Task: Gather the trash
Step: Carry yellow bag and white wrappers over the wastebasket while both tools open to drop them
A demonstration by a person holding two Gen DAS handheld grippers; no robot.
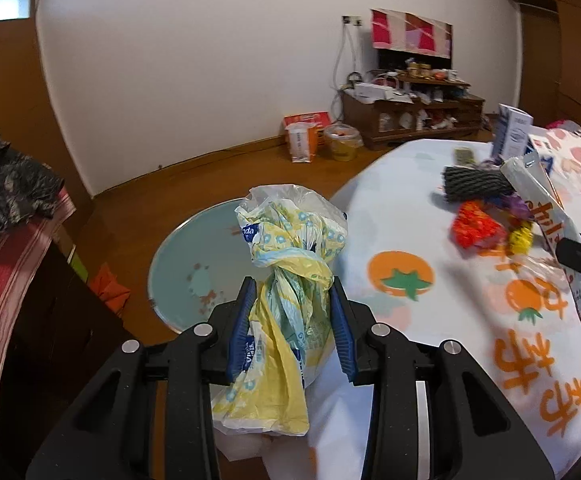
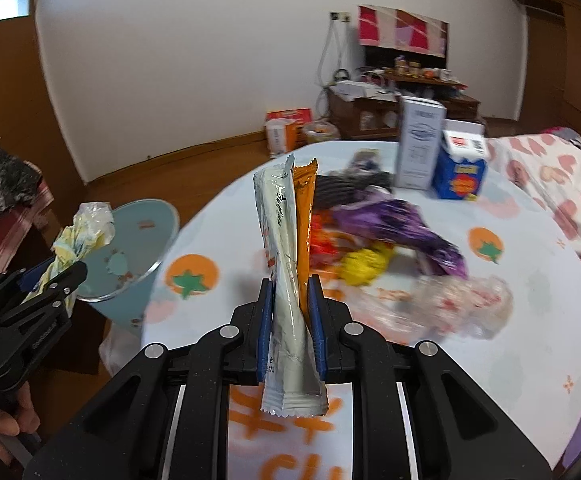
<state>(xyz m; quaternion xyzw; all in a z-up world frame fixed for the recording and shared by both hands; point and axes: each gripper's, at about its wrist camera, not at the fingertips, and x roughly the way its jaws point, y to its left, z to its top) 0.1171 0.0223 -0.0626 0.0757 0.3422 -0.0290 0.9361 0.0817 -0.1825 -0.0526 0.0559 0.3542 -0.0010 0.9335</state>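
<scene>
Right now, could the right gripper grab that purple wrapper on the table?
Probably not yet: the right gripper is shut on two sachets. The purple wrapper lies uncovered just ahead on the table.

Each camera sits just behind its own tongs, angled down. The left wrist view faces the light blue bin (image 1: 186, 264) at 12 o'clock; the right faces the table (image 2: 530, 320). Both share bin, table and the far cabinet (image 1: 410, 116).
</scene>
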